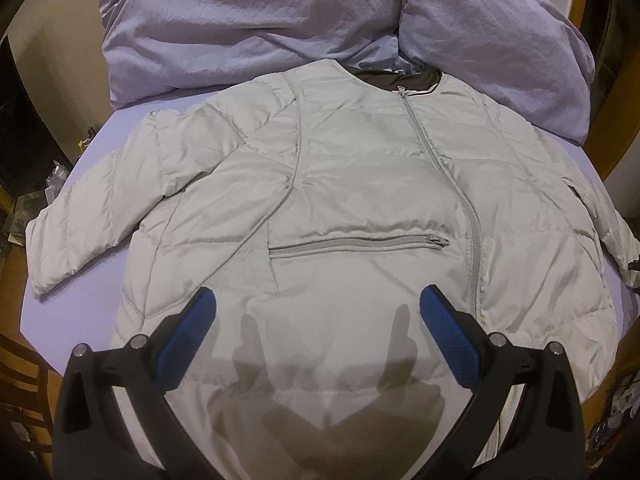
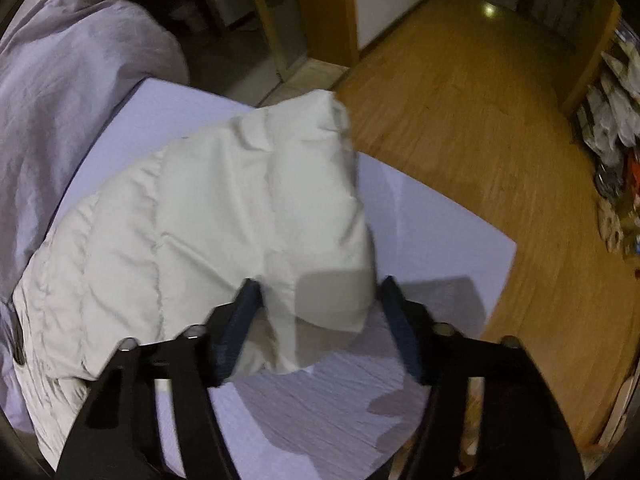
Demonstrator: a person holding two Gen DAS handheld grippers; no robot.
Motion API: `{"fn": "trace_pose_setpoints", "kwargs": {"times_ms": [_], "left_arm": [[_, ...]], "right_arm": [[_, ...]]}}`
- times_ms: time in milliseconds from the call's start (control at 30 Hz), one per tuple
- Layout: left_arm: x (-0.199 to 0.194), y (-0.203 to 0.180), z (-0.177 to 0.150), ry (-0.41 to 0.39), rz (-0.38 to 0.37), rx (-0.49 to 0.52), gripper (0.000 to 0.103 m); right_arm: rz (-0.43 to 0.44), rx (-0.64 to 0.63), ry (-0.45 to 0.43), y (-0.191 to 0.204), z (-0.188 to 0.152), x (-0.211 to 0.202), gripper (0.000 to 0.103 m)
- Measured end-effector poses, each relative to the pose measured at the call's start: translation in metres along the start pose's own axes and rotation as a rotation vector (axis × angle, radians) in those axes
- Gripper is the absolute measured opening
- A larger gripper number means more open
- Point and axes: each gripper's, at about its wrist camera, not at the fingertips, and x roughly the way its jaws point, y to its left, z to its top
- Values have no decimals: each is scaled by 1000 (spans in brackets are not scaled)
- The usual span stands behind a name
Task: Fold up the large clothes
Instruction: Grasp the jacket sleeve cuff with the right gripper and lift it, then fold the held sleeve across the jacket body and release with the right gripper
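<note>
A pale grey-white puffer jacket (image 1: 340,184) lies front up and zipped on the lilac bed sheet (image 1: 80,292), collar towards the pillows, both sleeves spread out. My left gripper (image 1: 318,300) is open and empty, hovering above the jacket's lower front near the hem. In the right wrist view the jacket's right sleeve (image 2: 248,208) lies across the bed's corner. My right gripper (image 2: 318,288) is open with its fingers either side of the sleeve's cuff end, holding nothing.
Two lilac pillows (image 1: 248,28) lie at the head of the bed. The bed's corner (image 2: 508,248) ends over wooden floor (image 2: 460,112). Clutter (image 2: 616,120) lines the floor at the right. A wooden chair (image 1: 20,376) stands at the left.
</note>
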Motion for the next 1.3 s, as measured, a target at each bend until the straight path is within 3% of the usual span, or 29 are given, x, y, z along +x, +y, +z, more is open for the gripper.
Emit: {"fn": "trace_pose_setpoints", "kwargs": {"times_ms": [67,167,300,567,700,833,1300], "left_arm": [[3,2,1,4,3,-1,101],[4,4,4,7,8,-5,100],[3,9,8,2,21,-37,100],[2,13,11,6,37,-137,99],[7,18,15,2,16,-143,99],[13,27,21,12,-9,-139,99],[24,79,26,21,-24,-138,99]], "right_arm": [[24,-15,3,2,-1,-2,33],[13,-40,-8,9,-1,-10,21],[-10,-134,-56,40,5,-25,19],[222,-425,-149,159,14,-98,18],[331,-558,-156,226,-23,-130,18],[375,-661,-108,286,-70,-136,18],[530,-842,89,404,-217,-139,18]]}}
